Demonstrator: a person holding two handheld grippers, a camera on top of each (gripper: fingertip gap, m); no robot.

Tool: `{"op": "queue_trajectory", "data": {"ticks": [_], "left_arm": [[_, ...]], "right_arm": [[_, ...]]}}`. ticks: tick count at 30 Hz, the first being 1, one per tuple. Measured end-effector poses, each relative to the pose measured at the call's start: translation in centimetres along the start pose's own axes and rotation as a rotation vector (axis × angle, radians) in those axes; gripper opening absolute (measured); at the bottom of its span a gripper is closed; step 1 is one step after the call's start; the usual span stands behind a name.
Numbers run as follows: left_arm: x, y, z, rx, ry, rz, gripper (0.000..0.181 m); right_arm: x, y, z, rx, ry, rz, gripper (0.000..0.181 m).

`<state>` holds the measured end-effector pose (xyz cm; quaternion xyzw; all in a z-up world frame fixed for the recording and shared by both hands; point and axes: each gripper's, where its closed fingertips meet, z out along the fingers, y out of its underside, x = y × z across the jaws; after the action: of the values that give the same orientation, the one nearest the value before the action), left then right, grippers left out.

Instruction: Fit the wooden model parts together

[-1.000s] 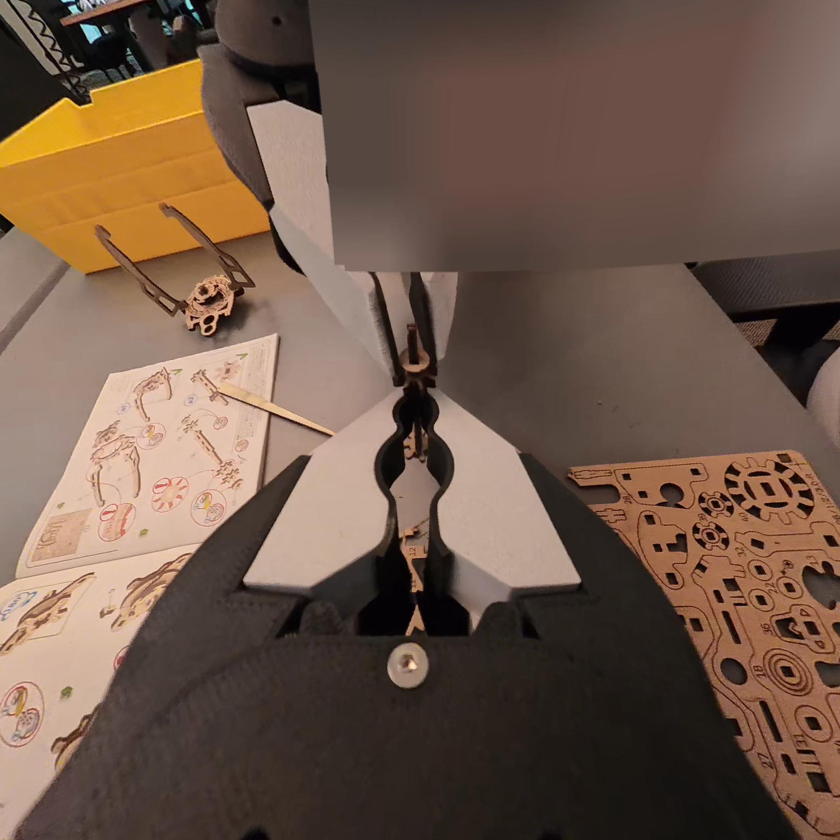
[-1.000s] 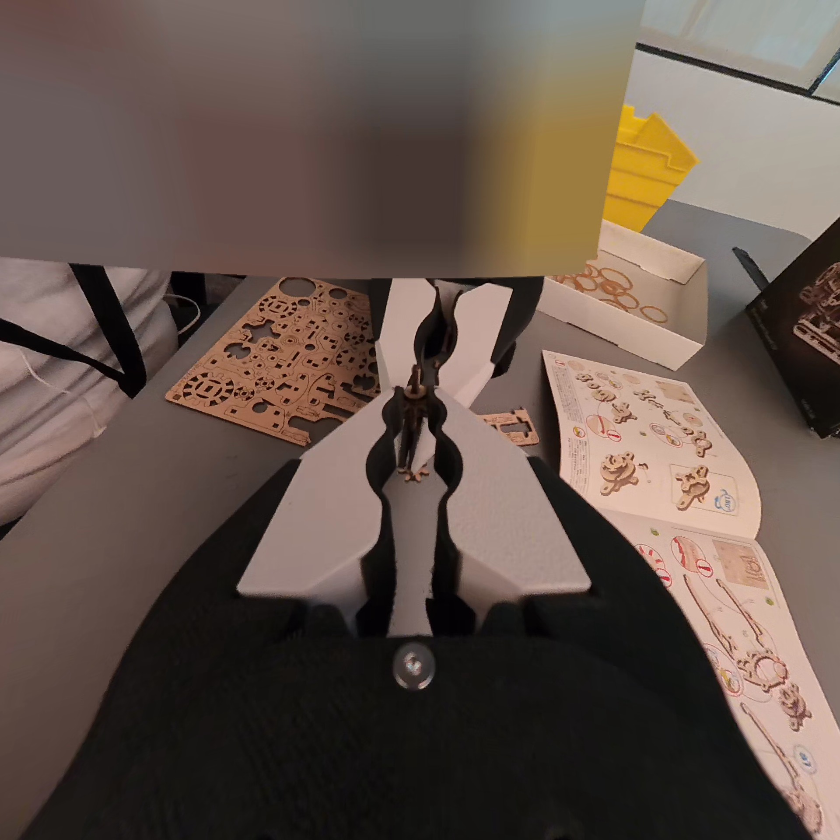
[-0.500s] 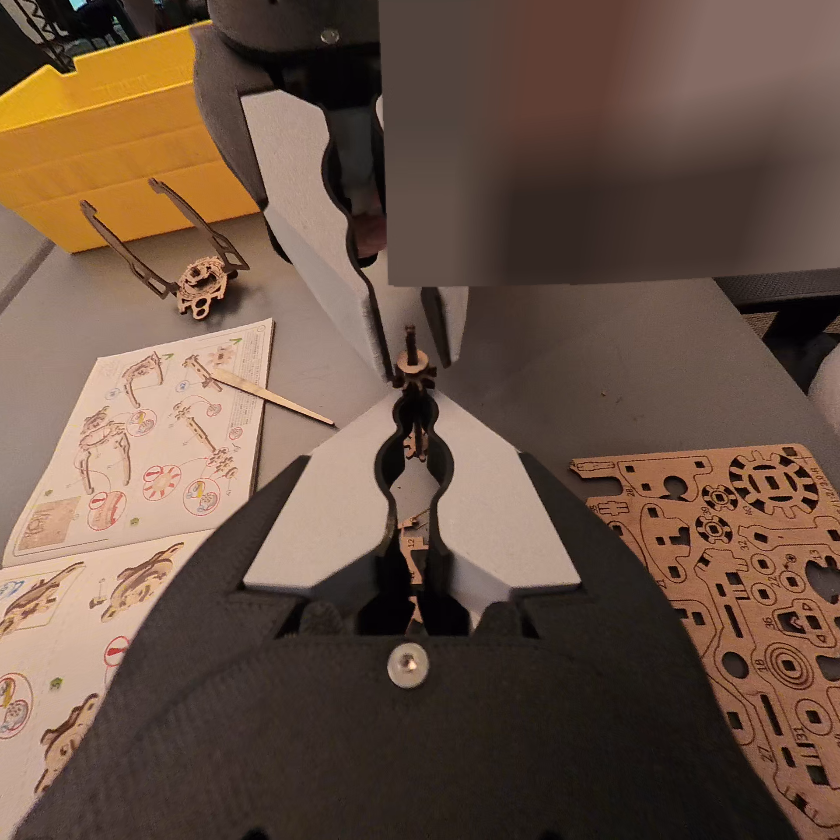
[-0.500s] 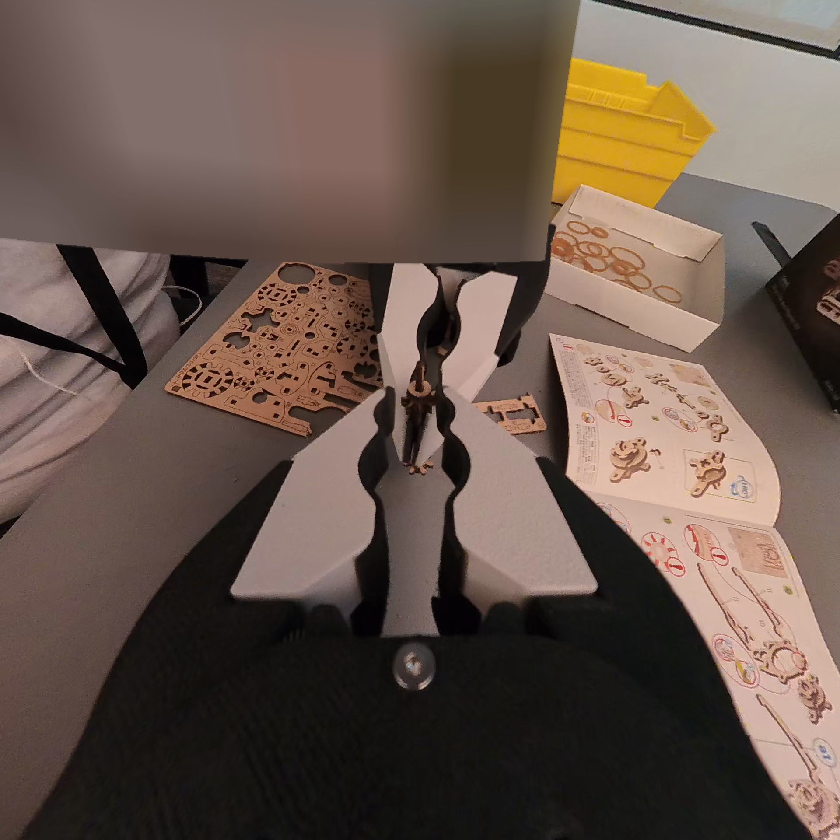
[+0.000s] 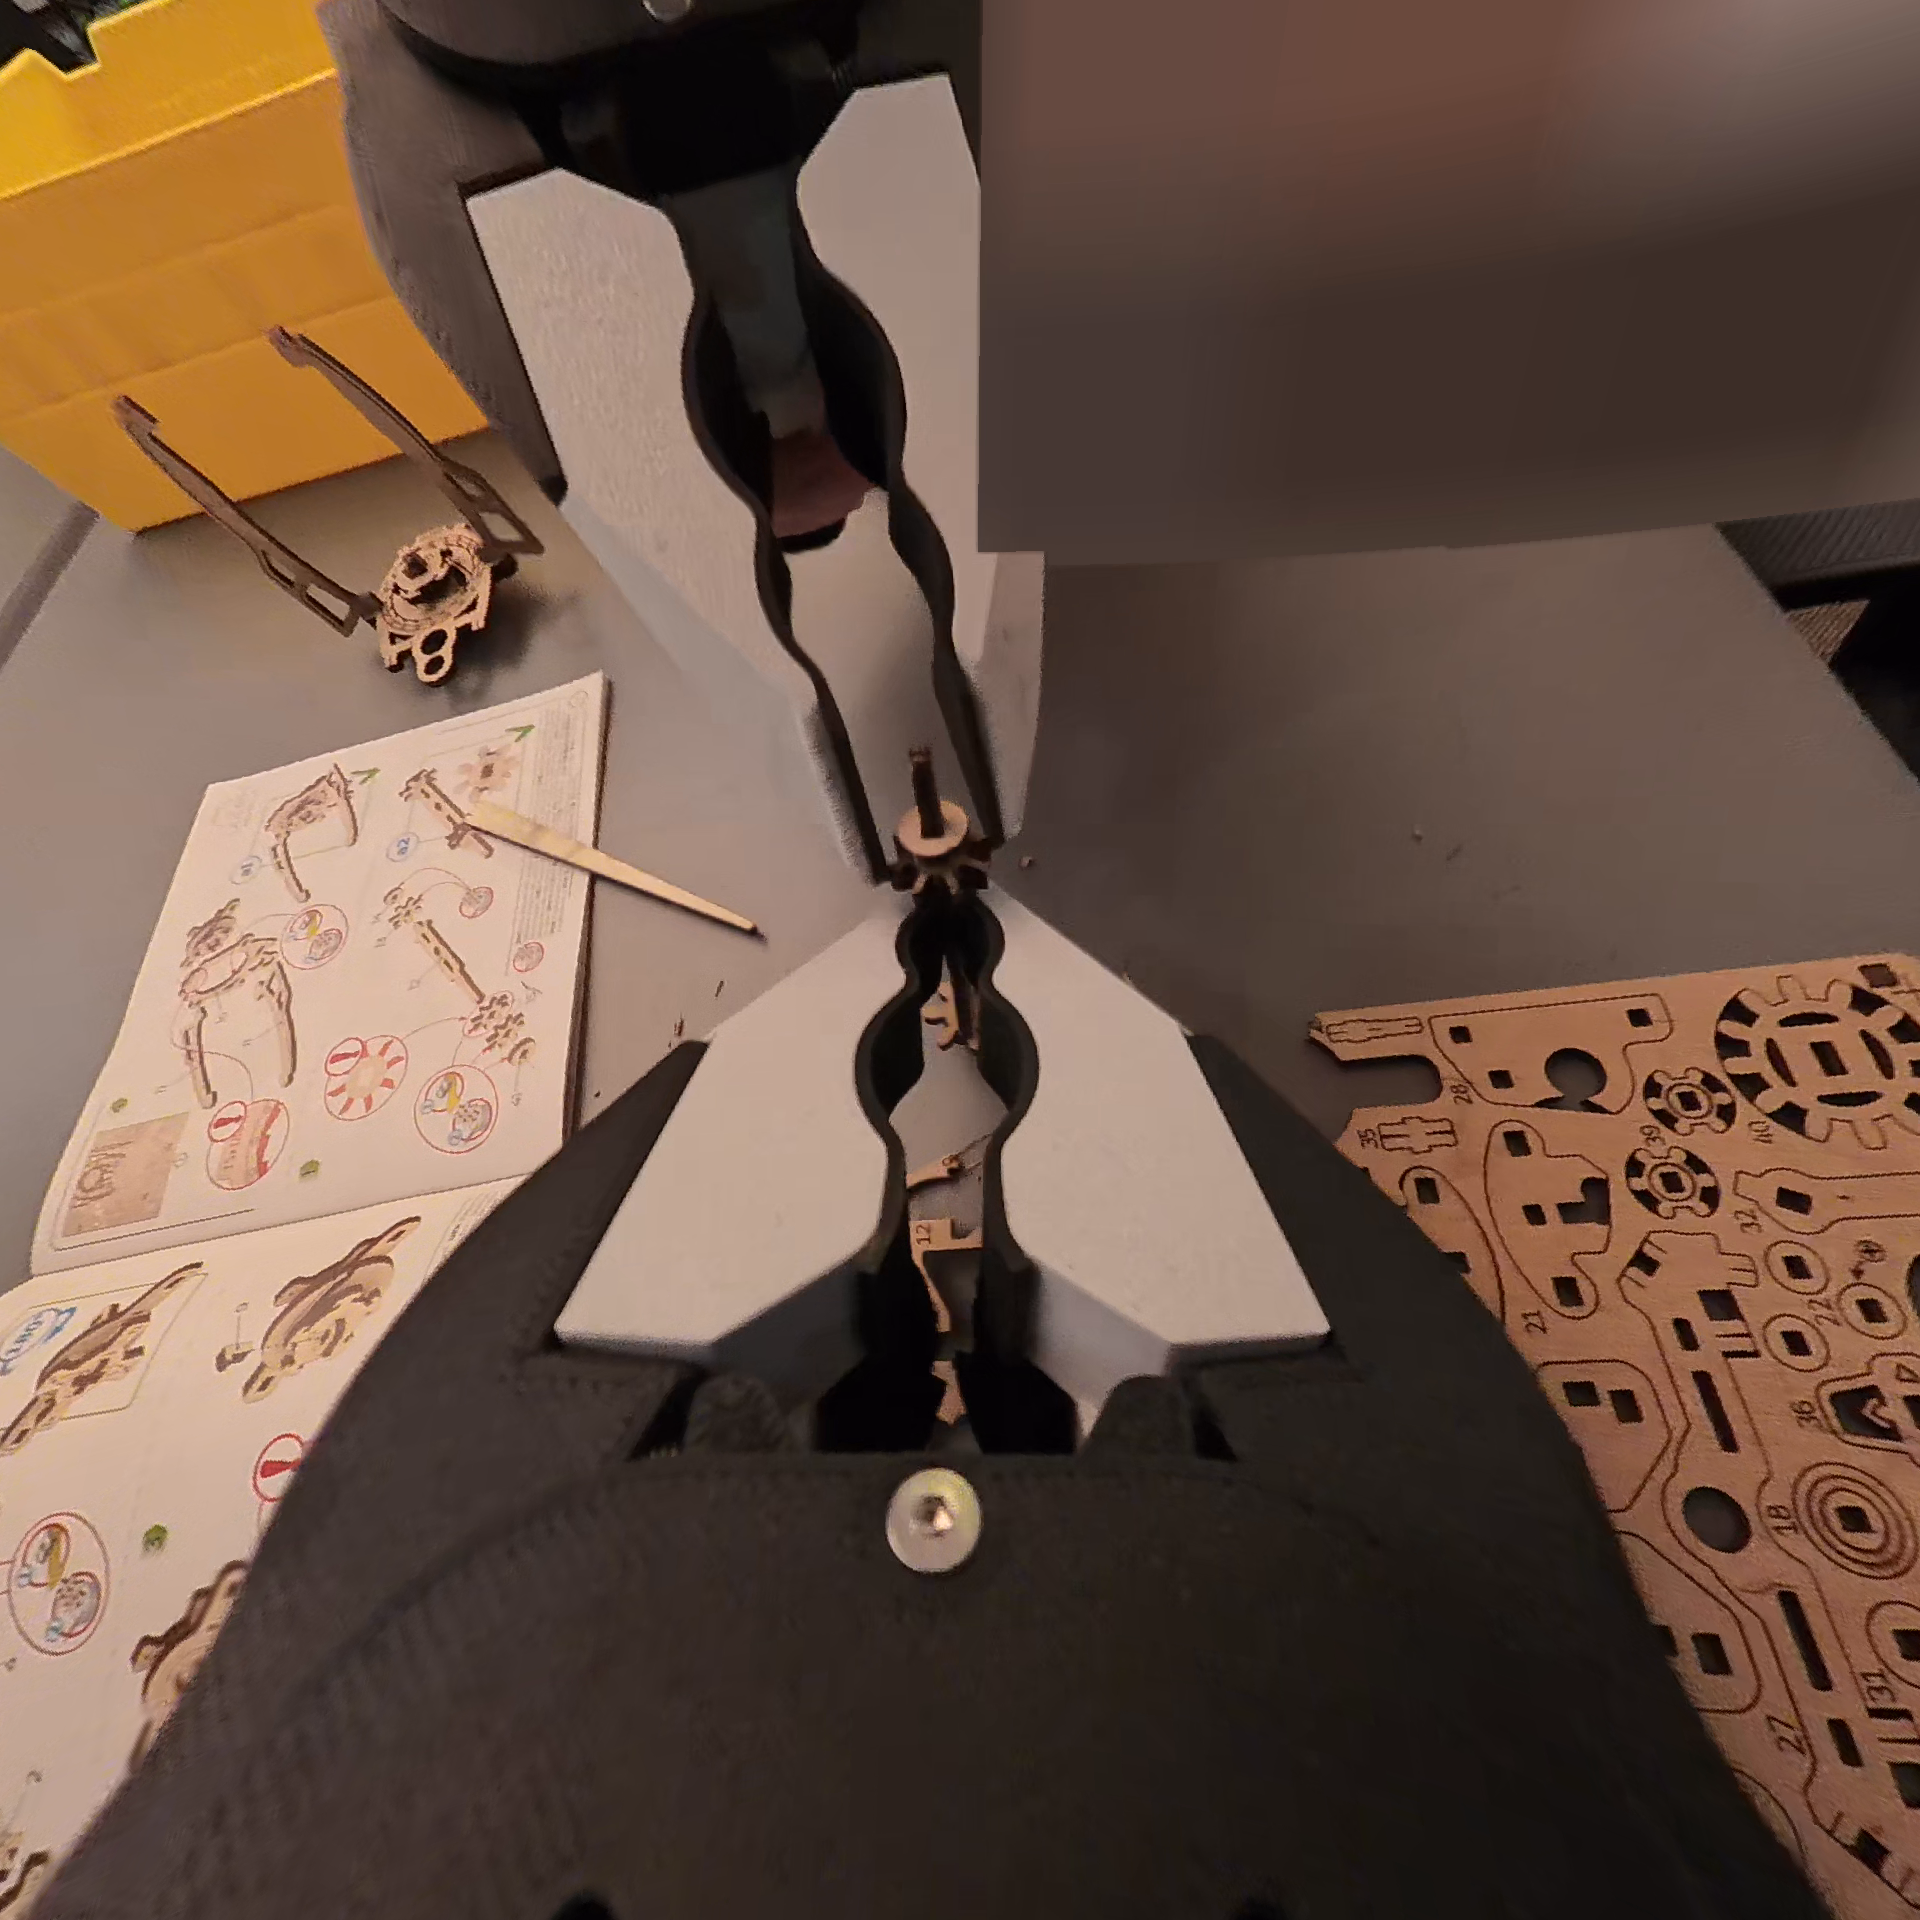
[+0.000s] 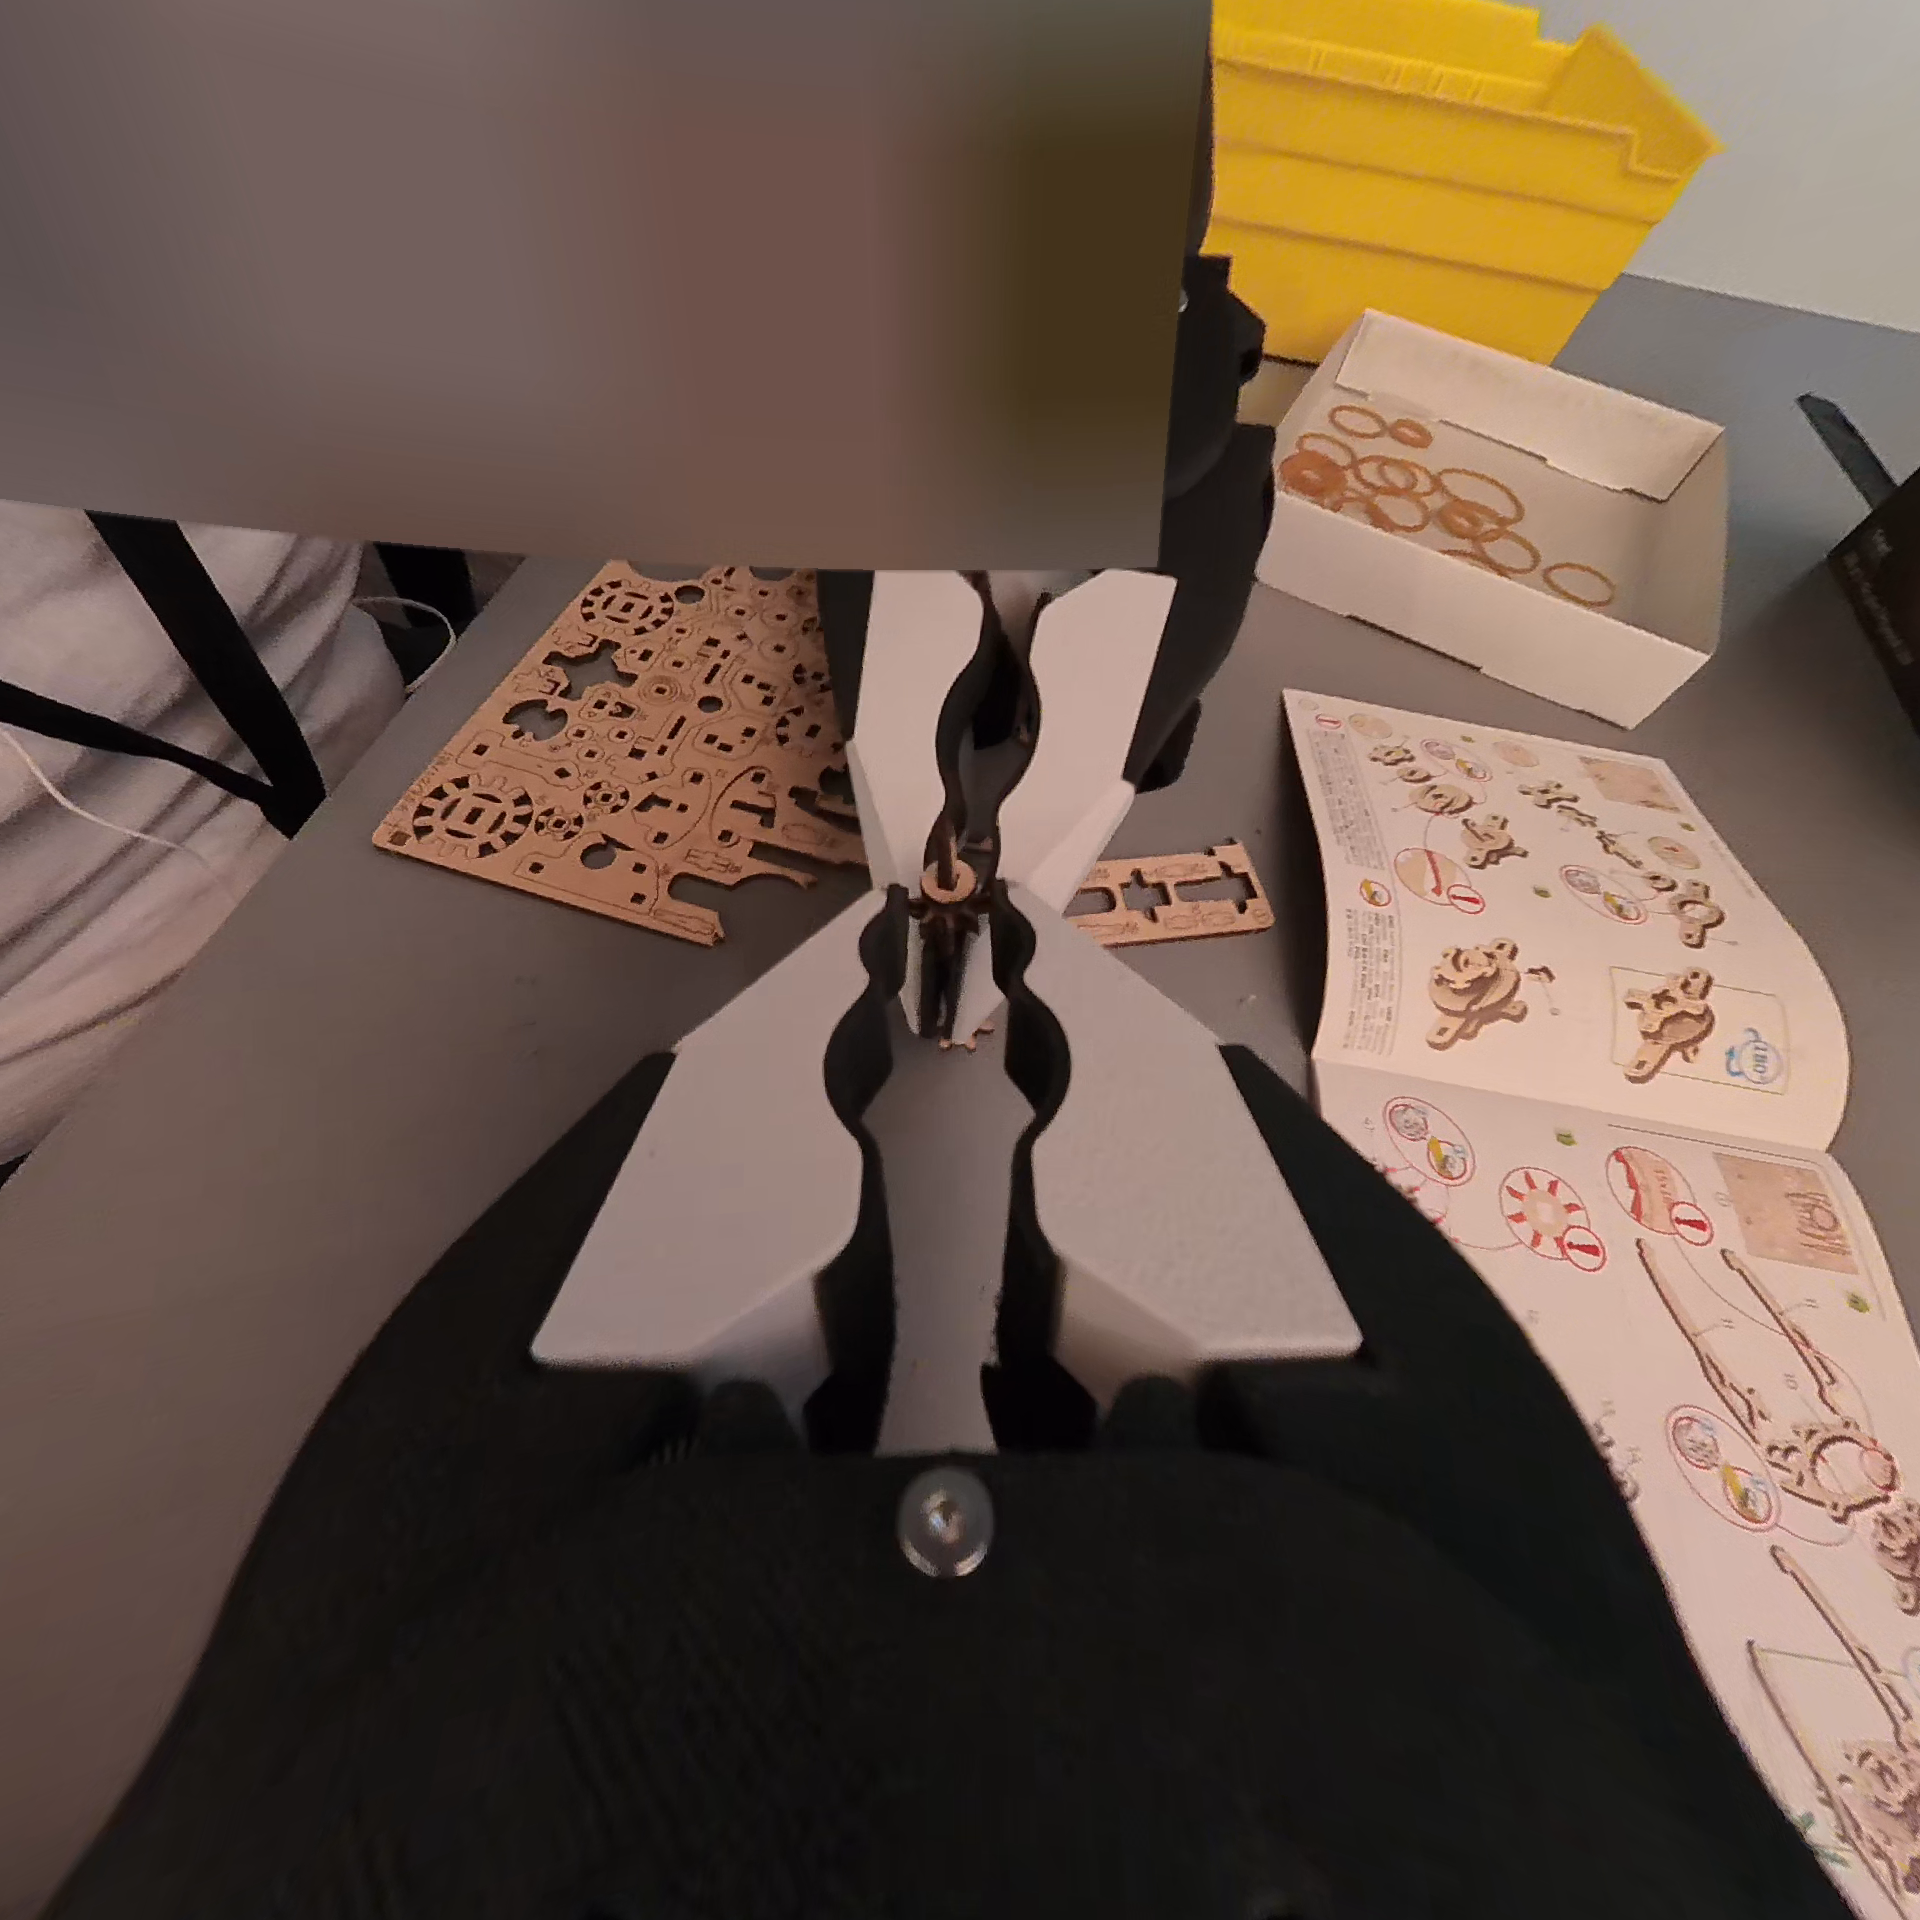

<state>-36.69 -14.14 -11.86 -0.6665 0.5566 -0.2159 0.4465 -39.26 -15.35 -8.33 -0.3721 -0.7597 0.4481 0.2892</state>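
Two hand-held grippers meet tip to tip: left [image 5: 940, 914] clamped on the small toothed wooden gear-and-axle piece [image 5: 932, 844], right [image 6: 940, 914] slightly parted around it, so push squarely along the axle.

Each gripper is built from a textured black printed body, broad and rounded toward the camera. One silver hex-socket screw is set in the middle of the left gripper [image 5: 940, 925] body, and a matching screw in the right gripper [image 6: 945, 914] body. Two pale grey wedge-shaped fingers [image 5: 748, 1174] are mounted on each body, and their inner faces are lined with black wavy pads. A pale garment crossed by black straps is seen in the right wrist view.
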Motion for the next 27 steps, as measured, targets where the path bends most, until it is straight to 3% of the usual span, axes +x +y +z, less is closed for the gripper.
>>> {"op": "queue_trajectory", "data": {"ticks": [8,17,23,27], "left_arm": [[-0.4,0.9,0.3,-0.069,-0.042,0.002,0.011],[-0.7,0.4,0.3,-0.039,-0.02,-0.073,0.0],[-1.0,-0.8,-0.4,0.021,0.058,-0.259,0.0],[-1.6,-0.4,-0.8,-0.002,0.077,-0.324,0.0]], "right_arm": [[0.3,0.1,-0.1,0.005,-0.002,0.053,0.014],[0.6,0.6,0.1,0.012,-0.019,0.107,0.014],[2.0,-2.0,-1.6,0.189,-0.001,0.199,0.004],[2.7,-1.4,-1.5,0.177,0.01,0.263,0.005]]}}
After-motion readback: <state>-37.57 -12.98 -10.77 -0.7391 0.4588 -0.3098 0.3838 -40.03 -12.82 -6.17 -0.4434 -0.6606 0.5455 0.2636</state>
